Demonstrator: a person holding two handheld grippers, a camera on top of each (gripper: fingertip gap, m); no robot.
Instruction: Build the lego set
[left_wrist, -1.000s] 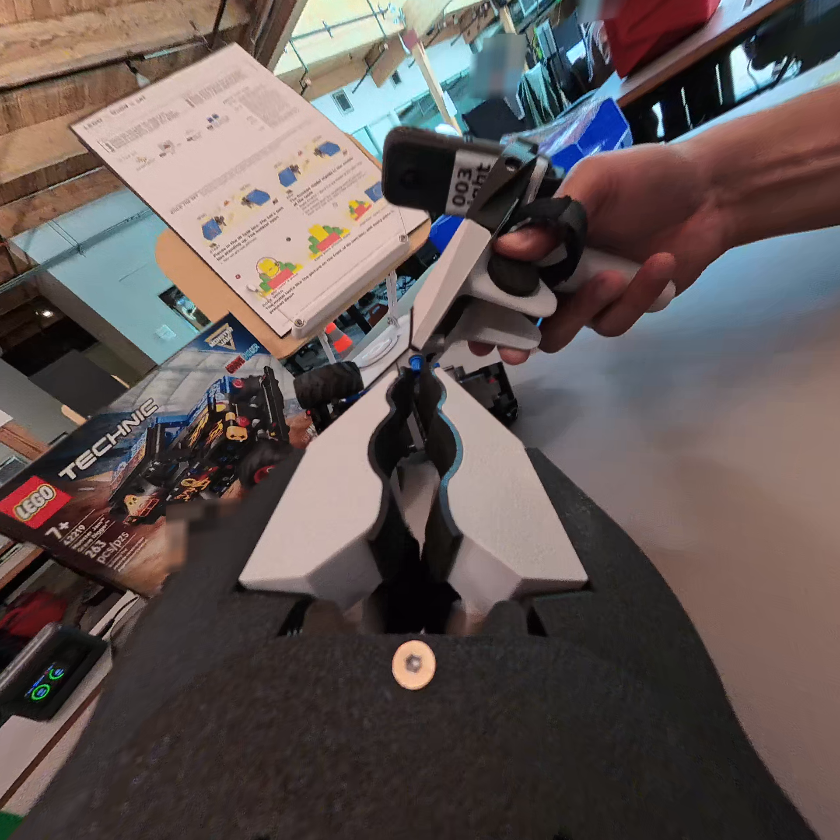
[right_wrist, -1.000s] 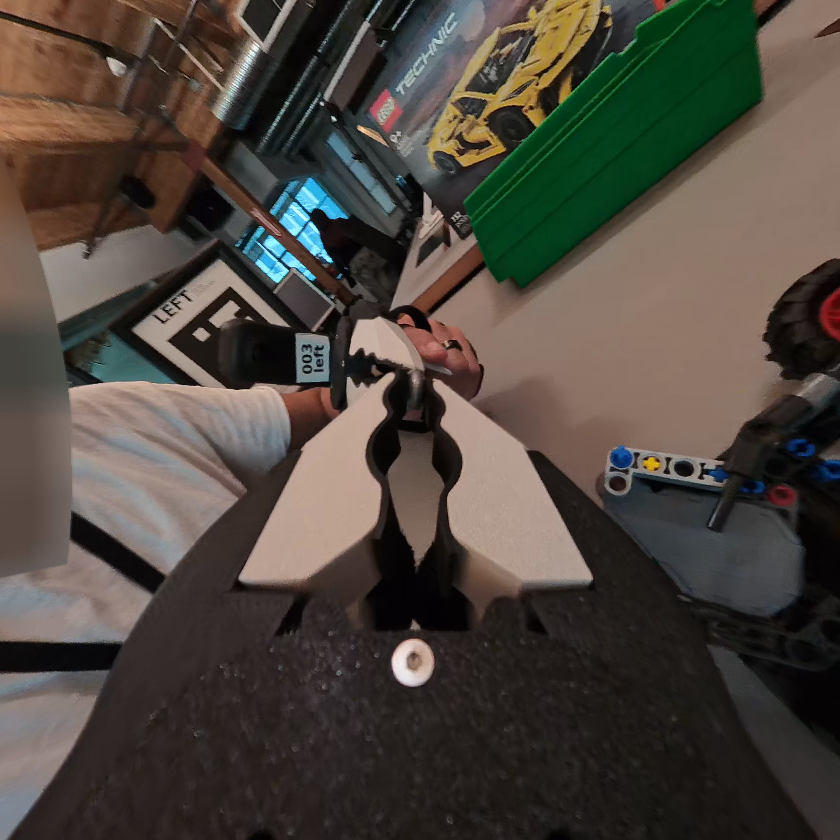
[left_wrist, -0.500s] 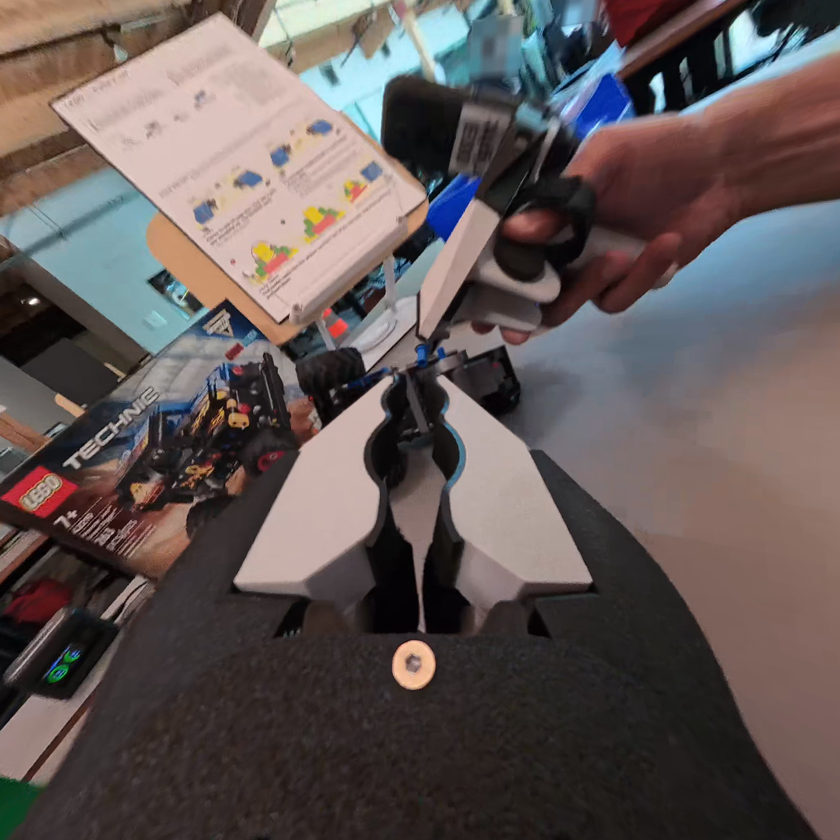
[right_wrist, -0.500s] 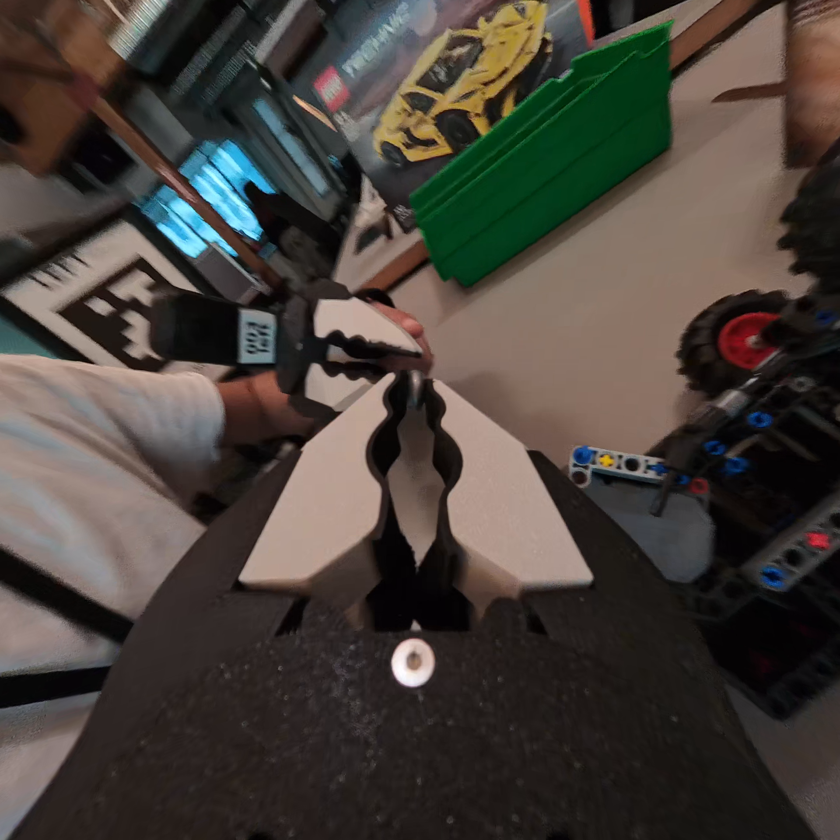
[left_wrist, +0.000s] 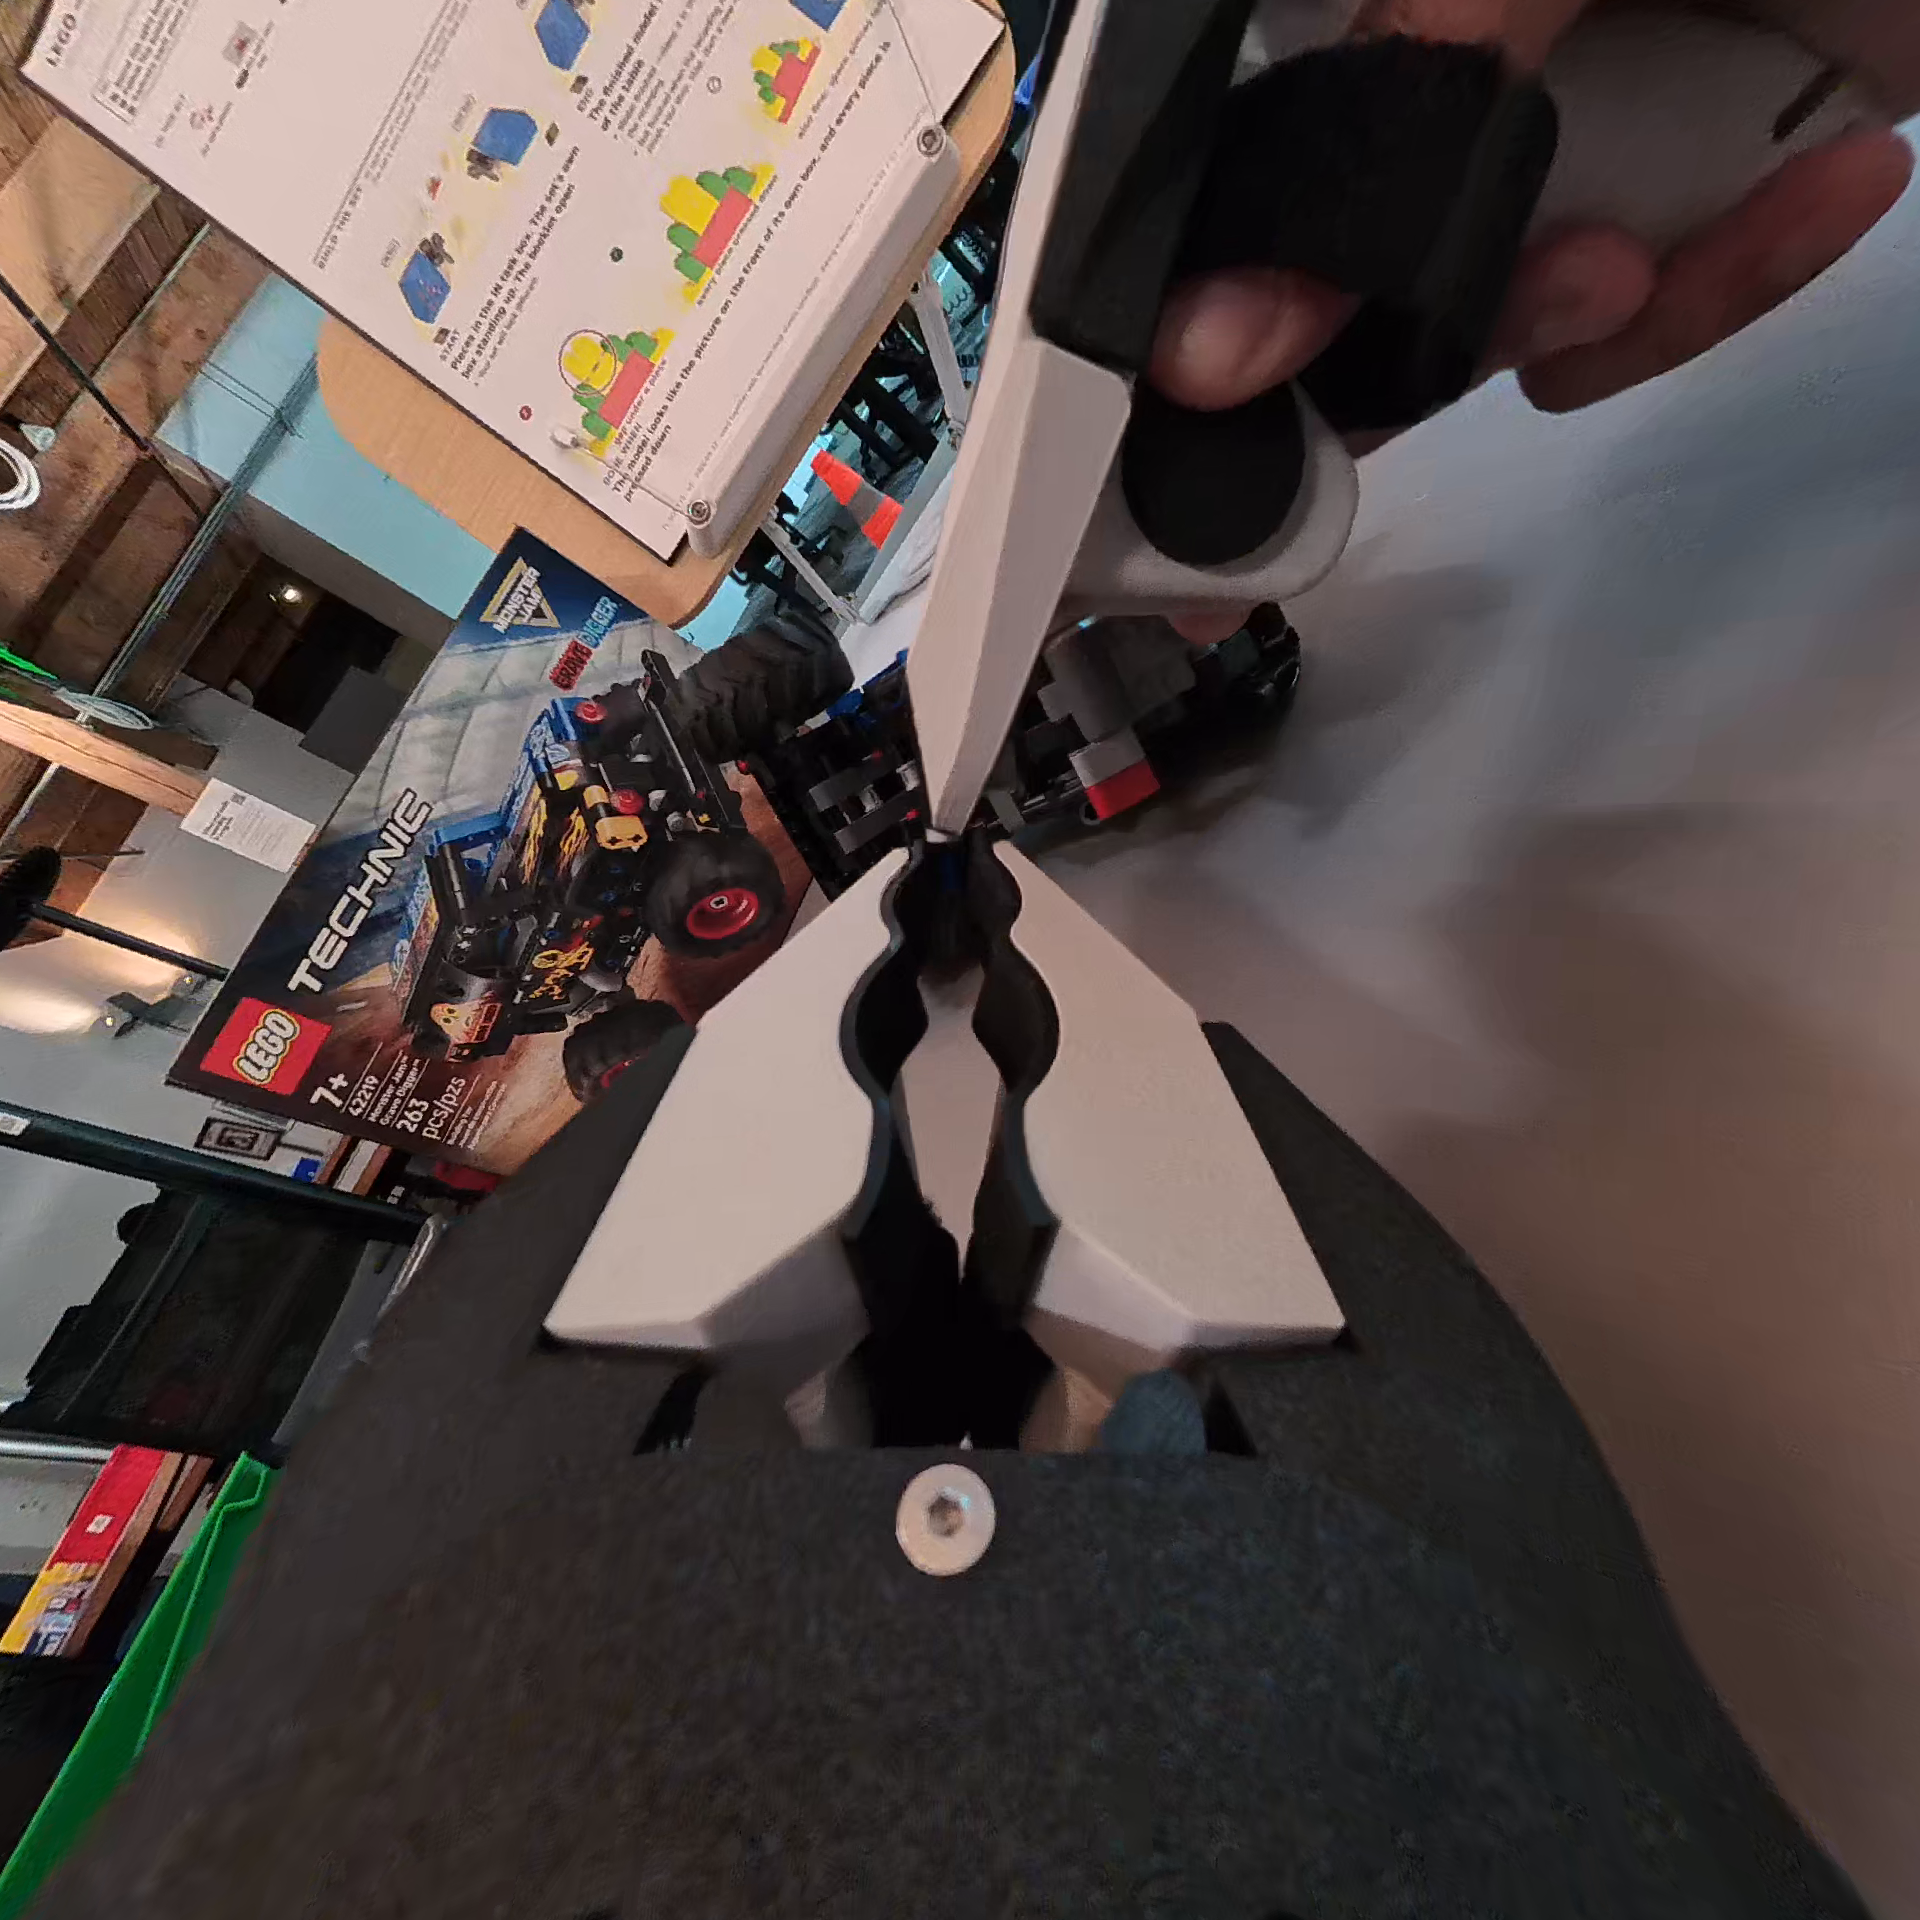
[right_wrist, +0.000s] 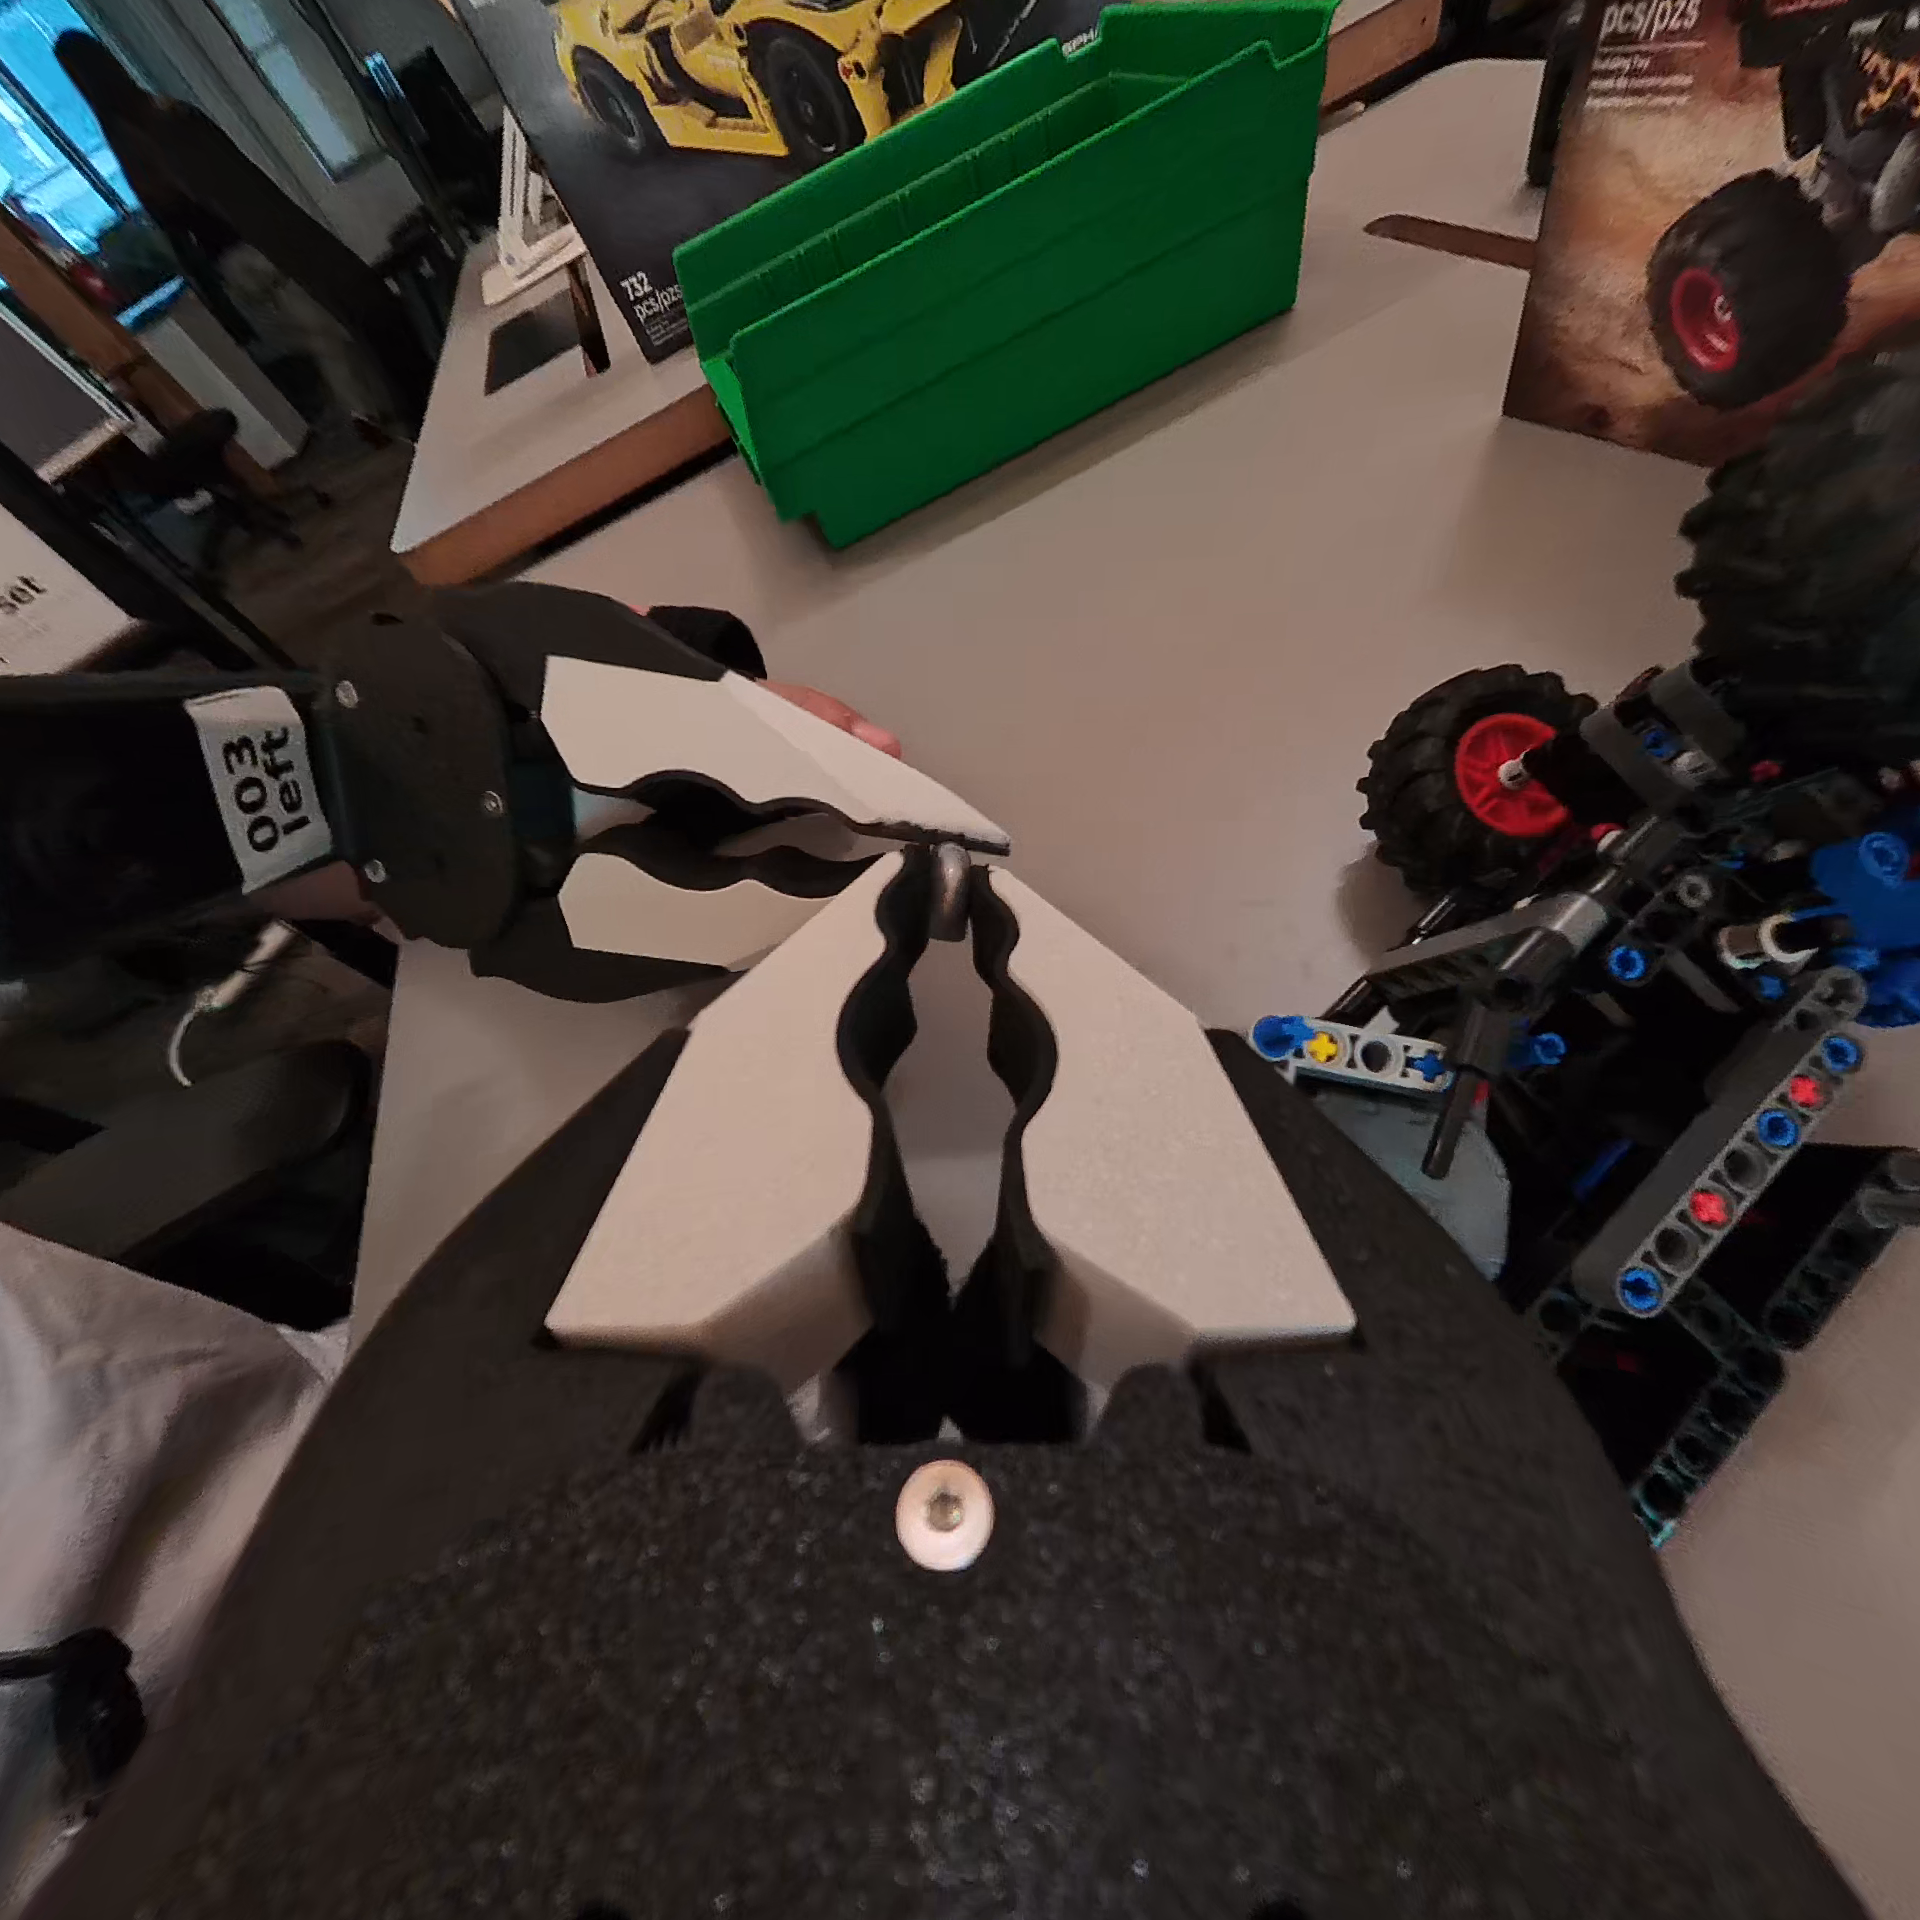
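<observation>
Both our grippers meet tip to tip at frame centre: our right gripper (right_wrist: 943, 894) pinches a small grey piece (right_wrist: 948, 902); our left gripper (left_wrist: 948, 883) is clenched on something dark, unidentifiable. Misaligned, the piece could slip onto the grey table (right_wrist: 1091, 644).

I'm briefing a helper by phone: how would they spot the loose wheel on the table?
Find the green bin at the table's far edge. Nearer, on the right, lies a half-built toy truck. The wheel sits at its near-left end: black knobbly tyre, red hub, the only red-hubbed one there.
</observation>
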